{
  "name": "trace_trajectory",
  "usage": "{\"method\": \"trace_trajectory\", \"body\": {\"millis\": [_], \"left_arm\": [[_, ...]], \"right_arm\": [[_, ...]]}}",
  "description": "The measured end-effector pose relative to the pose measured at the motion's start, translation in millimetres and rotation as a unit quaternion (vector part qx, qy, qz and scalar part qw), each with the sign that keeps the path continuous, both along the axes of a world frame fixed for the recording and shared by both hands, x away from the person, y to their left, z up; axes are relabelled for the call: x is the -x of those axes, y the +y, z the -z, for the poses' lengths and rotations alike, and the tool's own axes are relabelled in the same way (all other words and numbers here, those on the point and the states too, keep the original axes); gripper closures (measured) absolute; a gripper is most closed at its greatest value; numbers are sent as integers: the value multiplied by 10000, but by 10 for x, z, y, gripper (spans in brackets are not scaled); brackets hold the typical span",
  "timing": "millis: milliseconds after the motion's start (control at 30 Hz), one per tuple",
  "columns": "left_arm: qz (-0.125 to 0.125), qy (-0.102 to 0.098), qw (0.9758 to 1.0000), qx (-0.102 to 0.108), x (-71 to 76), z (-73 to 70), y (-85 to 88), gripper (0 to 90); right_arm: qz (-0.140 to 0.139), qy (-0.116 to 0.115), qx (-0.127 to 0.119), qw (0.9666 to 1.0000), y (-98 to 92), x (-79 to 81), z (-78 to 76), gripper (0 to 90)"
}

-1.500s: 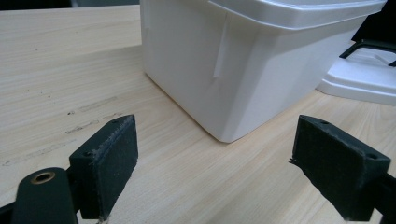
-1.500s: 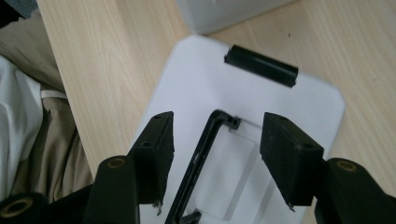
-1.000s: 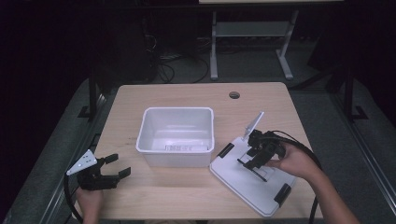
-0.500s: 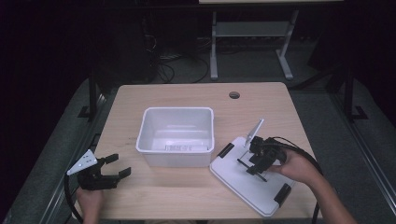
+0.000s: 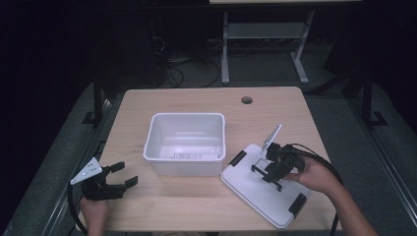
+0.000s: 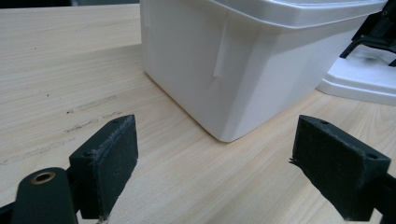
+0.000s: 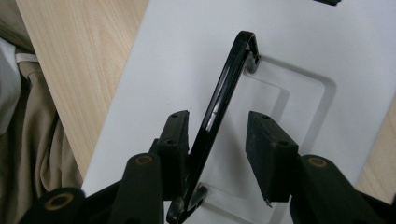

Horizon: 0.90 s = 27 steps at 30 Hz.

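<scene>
Your right gripper (image 7: 217, 154) straddles the glossy black bail handle (image 7: 219, 112) of the flat white plastic lid (image 5: 255, 189), right of the tub; its jaws have been closing, one pad not yet touching.

A lab or workshop room, dimly lit: a light wooden table (image 5: 206, 105) with a cable hole (image 5: 247, 100) stands on grey carpet (image 5: 339, 118), with loose cables (image 5: 172, 73) and a white metal stand (image 5: 265, 39) behind it in darkness.
</scene>
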<state>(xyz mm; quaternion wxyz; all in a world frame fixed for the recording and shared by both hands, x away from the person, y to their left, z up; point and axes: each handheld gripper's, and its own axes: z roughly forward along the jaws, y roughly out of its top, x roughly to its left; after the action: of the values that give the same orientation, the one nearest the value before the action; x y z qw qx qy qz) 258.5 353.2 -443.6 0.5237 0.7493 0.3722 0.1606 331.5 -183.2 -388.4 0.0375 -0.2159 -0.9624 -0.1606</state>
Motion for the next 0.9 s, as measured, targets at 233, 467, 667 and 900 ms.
{"method": "trace_trajectory", "body": {"millis": [233, 467, 667, 900], "left_arm": [[-8, 0, 10000, 9, 2, -1, 0, 134], [0, -3, 10000, -3, 2, -1, -3, 134], [2, -4, 10000, -3, 1, -1, -2, 134], [-5, -5, 10000, 8, 2, -1, -1, 134]], "right_arm": [[25, 5, 55, 10000, -23, 3, 21, 662], [40, -18, 67, 10000, -33, 2, 21, 715], [94, -34, 76, 9999, -57, -13, 20, 744], [129, -53, 100, 9999, -72, -25, 19, 760]]}}
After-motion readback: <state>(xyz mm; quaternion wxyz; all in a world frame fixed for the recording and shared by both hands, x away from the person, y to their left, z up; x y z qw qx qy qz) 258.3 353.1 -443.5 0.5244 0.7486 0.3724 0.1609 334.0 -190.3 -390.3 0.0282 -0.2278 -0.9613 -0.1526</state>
